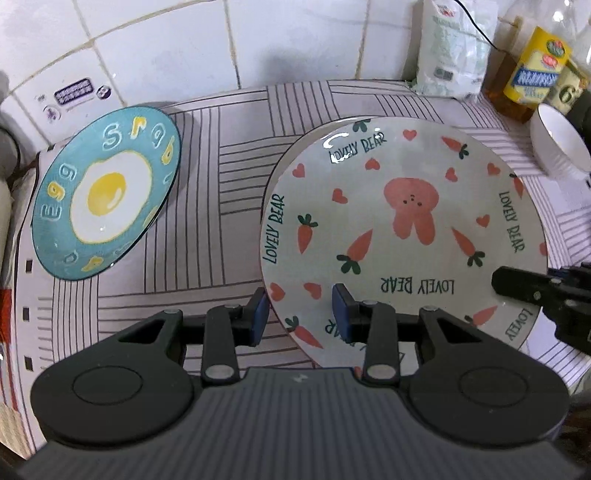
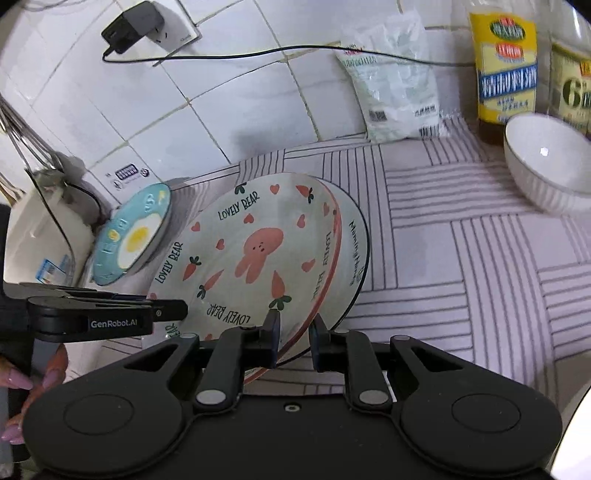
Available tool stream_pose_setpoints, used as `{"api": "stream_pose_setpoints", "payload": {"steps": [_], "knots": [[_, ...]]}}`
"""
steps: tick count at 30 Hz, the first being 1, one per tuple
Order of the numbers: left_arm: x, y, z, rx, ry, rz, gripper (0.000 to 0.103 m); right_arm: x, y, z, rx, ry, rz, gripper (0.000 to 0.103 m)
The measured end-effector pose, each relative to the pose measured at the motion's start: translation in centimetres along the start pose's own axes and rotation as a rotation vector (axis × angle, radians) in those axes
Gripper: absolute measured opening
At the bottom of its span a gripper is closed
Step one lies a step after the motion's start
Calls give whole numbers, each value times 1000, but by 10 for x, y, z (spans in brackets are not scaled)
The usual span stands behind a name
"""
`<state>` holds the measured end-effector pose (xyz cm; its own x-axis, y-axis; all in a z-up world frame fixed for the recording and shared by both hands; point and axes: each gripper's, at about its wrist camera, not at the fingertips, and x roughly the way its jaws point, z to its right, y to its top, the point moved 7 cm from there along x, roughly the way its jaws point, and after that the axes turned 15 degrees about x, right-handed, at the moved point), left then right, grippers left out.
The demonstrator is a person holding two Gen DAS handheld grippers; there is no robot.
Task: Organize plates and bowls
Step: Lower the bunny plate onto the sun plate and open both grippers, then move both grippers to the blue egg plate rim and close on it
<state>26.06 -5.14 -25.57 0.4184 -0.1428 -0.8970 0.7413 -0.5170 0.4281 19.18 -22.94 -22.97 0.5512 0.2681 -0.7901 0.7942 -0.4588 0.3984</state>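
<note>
A white "Lovely Bear" plate point(image 1: 402, 229) with a pink rabbit and carrots lies on top of another plate point(image 2: 356, 254) on the striped cloth. My left gripper point(image 1: 300, 314) is open, its fingers straddling the plate's near-left rim. My right gripper point(image 2: 294, 341) is open, its fingers either side of the plate's near-right rim. A blue fried-egg plate point(image 1: 107, 192) lies to the left near the wall, also seen in the right wrist view point(image 2: 131, 236). A white ribbed bowl point(image 2: 546, 162) stands at the right, also in the left wrist view point(image 1: 559, 144).
A white packet point(image 2: 395, 77) leans on the tiled wall. Yellow-labelled bottles point(image 2: 508, 66) stand at the back right. A charger and cable point(image 2: 133, 26) hang from a wall socket. A white appliance point(image 2: 40, 229) stands at the far left.
</note>
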Motion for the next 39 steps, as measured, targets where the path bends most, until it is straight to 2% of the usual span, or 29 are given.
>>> {"api": "stream_pose_setpoints", "payload": {"steps": [7, 18, 24, 29, 35, 39], "knots": [[5, 2, 4, 19, 6, -27, 35, 3, 0, -4, -31, -82, 13, 24], [11, 4, 3, 10, 19, -36, 35, 11, -4, -14, -121, -221, 98, 30], [13, 5, 3, -9, 18, -45, 35, 19, -7, -18, -227, -304, 186, 36], [13, 4, 0, -22, 12, -35, 35, 20, -4, -17, -239, -303, 216, 36], [8, 2, -4, -43, -16, -26, 30, 24, -5, -19, -259, -358, 229, 34], [-3, 1, -5, -43, -18, -11, 30, 19, -4, -17, -233, -331, 245, 33]]}}
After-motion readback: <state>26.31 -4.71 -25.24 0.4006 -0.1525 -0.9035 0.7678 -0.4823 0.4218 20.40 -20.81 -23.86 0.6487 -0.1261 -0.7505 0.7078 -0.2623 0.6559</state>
